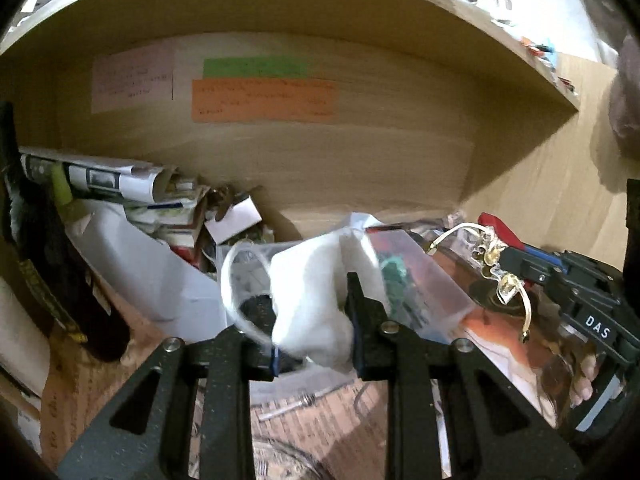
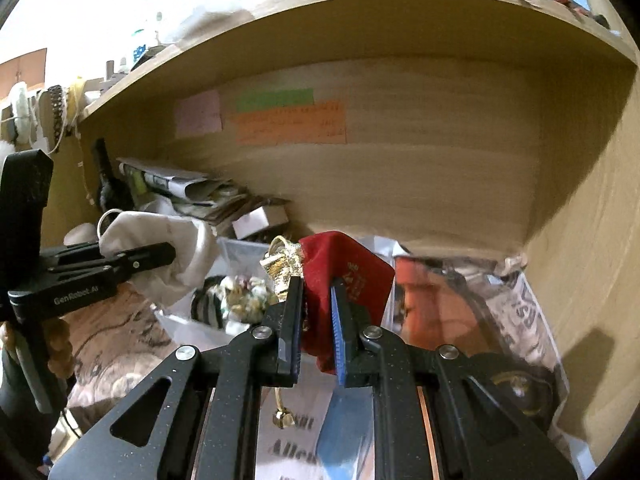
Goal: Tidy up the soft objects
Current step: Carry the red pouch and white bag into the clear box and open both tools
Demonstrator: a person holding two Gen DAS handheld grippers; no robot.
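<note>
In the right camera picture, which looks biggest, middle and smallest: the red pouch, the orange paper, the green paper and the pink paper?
1. Red pouch, though it sits nearest the camera, so that inflates it.
2. Orange paper.
3. Green paper and pink paper look about alike; I won't rank them.

pouch (image 2: 348, 276) right of bag (image 2: 160, 248), notes (image 2: 292, 124) behind

wooden shelf (image 2: 420, 200) holds rolled papers (image 1: 120, 178) and magazines (image 2: 440, 304).
</note>
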